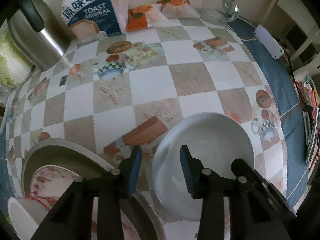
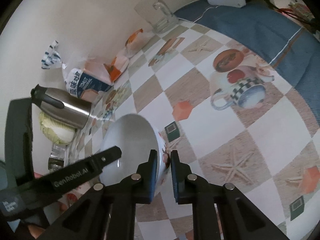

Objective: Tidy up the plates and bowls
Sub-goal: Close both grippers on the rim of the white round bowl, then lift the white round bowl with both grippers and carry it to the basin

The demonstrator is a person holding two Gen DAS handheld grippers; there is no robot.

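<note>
While both claws work at one white bowl (image 2: pixel 132 140), its glossy rim tilts above the checked cloth (image 1: pixel 148 84).
Right gripper (image 2: pixel 163 160) pinches the bowl's floral-sided wall, blue pads pressed close; left gripper (image 1: pixel 160 156) stands half-spread, one pad inside the smooth hollow, not clamped (the other hangs outside the rim). Beside it, a broad beige plate (image 1: pixel 66 150) carries a flowered dish (image 1: pixel 48 178). Steel flask (image 1: pixel 36 38) and toast bag (image 1: pixel 90 12) stand by the wall.
</note>
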